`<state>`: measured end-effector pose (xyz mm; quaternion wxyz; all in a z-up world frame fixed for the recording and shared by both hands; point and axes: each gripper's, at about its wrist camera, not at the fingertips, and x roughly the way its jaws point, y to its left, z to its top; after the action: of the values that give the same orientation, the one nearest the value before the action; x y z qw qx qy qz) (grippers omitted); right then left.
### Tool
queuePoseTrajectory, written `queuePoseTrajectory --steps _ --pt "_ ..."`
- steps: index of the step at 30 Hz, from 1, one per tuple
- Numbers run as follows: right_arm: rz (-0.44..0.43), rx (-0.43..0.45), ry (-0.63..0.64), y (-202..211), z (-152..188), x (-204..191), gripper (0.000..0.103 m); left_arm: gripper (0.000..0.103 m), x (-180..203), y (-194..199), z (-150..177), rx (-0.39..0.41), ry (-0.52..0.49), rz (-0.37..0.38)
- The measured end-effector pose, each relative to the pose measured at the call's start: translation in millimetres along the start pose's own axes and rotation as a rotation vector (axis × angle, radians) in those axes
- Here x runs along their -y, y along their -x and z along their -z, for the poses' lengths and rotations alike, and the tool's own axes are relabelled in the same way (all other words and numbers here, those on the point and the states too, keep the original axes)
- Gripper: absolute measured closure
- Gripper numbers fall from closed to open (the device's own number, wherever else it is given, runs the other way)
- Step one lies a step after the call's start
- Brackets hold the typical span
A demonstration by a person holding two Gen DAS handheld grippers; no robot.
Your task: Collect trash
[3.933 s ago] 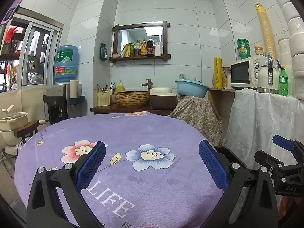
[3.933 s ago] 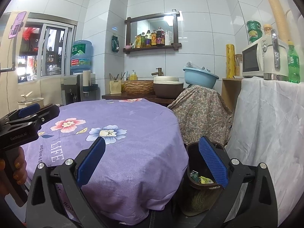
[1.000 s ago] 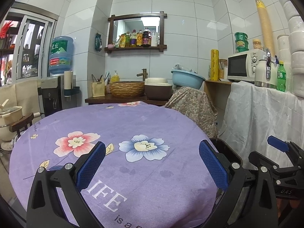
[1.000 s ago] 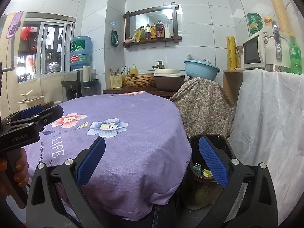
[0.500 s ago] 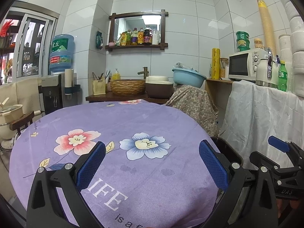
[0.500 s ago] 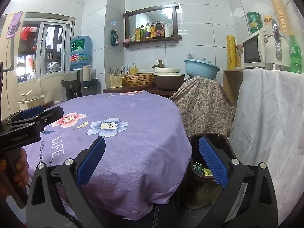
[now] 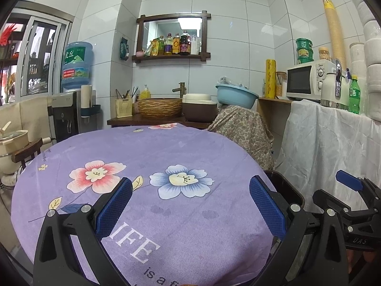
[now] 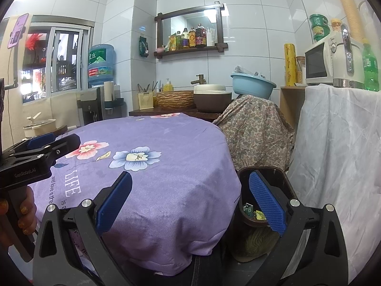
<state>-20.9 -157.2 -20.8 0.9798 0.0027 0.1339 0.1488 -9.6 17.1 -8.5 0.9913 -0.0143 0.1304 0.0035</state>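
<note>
- Left wrist view: the left gripper [image 7: 190, 205] sits at the bottom of the frame with its blue pads wide apart and nothing between them. It hangs over the purple tablecloth [image 7: 147, 152], and no trash shows on the cloth. The right gripper [image 7: 352, 186] pokes in at the lower right, but I cannot tell here if it is wide or closed. The dark trash bin [image 7: 288, 188] peeks out at the lower right, beside the table edge.
- Right wrist view: the right gripper [image 8: 190, 205] is also spread wide and holds nothing. In the lower right of the frame the trash bin [image 8: 283, 181] stands on the floor just beside the table, with small wrappers [image 8: 252, 211] inside. The left gripper [image 8: 40, 147] shows at the left edge.
- To do this step well, I think both tongs should stay wide and look slowly around the cloth and the floor for any scrap.
</note>
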Motion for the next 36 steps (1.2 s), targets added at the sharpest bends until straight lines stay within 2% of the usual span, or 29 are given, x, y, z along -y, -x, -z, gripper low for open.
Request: queuePoseTrajectory --steps 36 --pt "-0.01 -0.01 -0.006 -2.4 6.0 -0.3 0.006 0.006 1.4 1.3 1.3 -0.002 0.01 0.008"
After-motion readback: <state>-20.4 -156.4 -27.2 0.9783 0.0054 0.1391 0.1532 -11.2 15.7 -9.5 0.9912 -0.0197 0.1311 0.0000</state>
